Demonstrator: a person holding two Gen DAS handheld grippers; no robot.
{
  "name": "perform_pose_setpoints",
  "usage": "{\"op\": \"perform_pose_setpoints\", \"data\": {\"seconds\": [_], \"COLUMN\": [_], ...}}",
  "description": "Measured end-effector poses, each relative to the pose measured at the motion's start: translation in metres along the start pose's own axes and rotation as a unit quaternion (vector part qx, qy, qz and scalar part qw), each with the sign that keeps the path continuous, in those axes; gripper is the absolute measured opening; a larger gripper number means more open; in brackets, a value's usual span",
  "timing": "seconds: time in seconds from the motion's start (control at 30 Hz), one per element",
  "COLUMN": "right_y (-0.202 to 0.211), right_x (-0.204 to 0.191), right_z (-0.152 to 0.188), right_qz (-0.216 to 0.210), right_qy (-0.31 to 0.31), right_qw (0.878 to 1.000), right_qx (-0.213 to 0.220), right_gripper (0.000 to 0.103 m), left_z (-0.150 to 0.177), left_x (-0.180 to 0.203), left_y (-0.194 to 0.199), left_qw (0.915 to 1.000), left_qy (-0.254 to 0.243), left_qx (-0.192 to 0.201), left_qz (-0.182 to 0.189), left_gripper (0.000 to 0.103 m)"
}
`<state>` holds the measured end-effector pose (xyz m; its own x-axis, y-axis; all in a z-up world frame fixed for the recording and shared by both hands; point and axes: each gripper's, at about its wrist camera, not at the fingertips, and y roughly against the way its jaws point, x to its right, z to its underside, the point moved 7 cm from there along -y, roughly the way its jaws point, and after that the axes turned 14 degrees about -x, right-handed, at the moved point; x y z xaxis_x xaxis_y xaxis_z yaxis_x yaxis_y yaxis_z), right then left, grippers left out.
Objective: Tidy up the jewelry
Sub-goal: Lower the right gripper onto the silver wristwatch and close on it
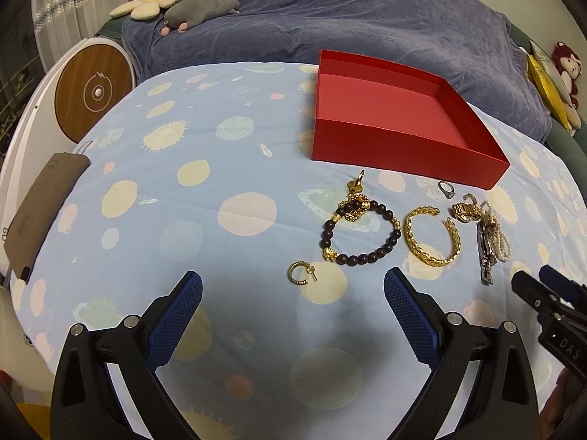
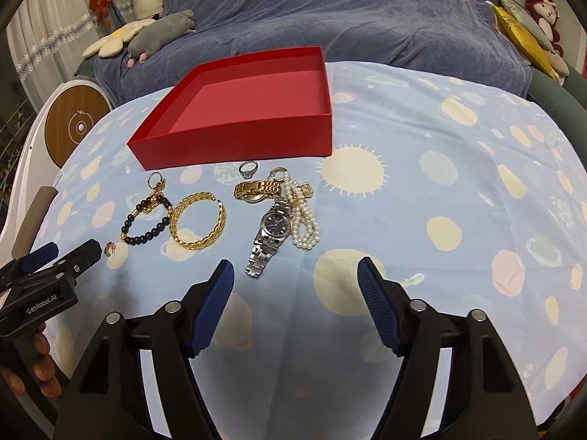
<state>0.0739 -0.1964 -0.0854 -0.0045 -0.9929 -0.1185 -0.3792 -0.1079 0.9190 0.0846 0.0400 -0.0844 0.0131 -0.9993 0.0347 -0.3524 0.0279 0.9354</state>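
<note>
An empty red box [image 1: 400, 154] [image 2: 234, 145] sits on the planet-print cloth. In front of it lie a dark bead bracelet with gold charms [image 1: 357, 233] [image 2: 146, 220], a gold chain bangle [image 1: 431, 240] [image 2: 198, 225], a silver watch [image 2: 273, 229] [image 1: 485, 253], a gold watch [image 2: 258, 189] [image 1: 464, 212], pearls [image 2: 302, 216] [image 1: 497, 233], a ring [image 1: 447, 188] [image 2: 248, 169] and a small gold hoop earring [image 1: 301, 273] [image 2: 109, 248]. My left gripper [image 1: 293, 297] is open just short of the hoop. My right gripper [image 2: 295, 282] is open just short of the silver watch.
A brown pouch [image 1: 40, 212] lies at the cloth's left edge. A round wood-faced device [image 1: 93, 95] stands beyond it. A blue-covered sofa [image 1: 330, 18] with plush toys [image 1: 201, 9] runs behind the table.
</note>
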Motion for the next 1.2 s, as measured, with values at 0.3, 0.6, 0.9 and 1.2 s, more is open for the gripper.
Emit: {"op": "perform_pose_setpoints", "data": {"seconds": [0.3, 0.6, 0.9, 1.2], "right_y": [-0.018, -0.031, -0.037, -0.041], "right_x": [-0.016, -0.014, -0.010, -0.006], "right_z": [-0.003, -0.008, -0.023, -0.033], "right_qz": [-0.025, -0.029, -0.032, -0.025], "right_qy": [0.012, 0.001, -0.009, -0.012], "right_qw": [0.999, 0.999, 0.999, 1.000], "right_qx": [-0.023, -0.036, -0.022, -0.011], "right_gripper": [0.062, 0.058, 0.050, 0.024], "left_z": [0.003, 0.000, -0.012, -0.018], "left_x": [-0.017, 0.004, 0.023, 0.030], "left_y": [-0.006, -0.018, -0.033, -0.040], "left_qw": [1.0000, 0.9995, 0.9988, 0.9988], "left_qy": [0.000, -0.032, -0.049, -0.048], "left_qx": [0.001, -0.006, -0.001, -0.001], "left_qz": [-0.003, 0.003, -0.004, -0.005], "left_gripper": [0.096, 0.089, 0.090, 0.090]}}
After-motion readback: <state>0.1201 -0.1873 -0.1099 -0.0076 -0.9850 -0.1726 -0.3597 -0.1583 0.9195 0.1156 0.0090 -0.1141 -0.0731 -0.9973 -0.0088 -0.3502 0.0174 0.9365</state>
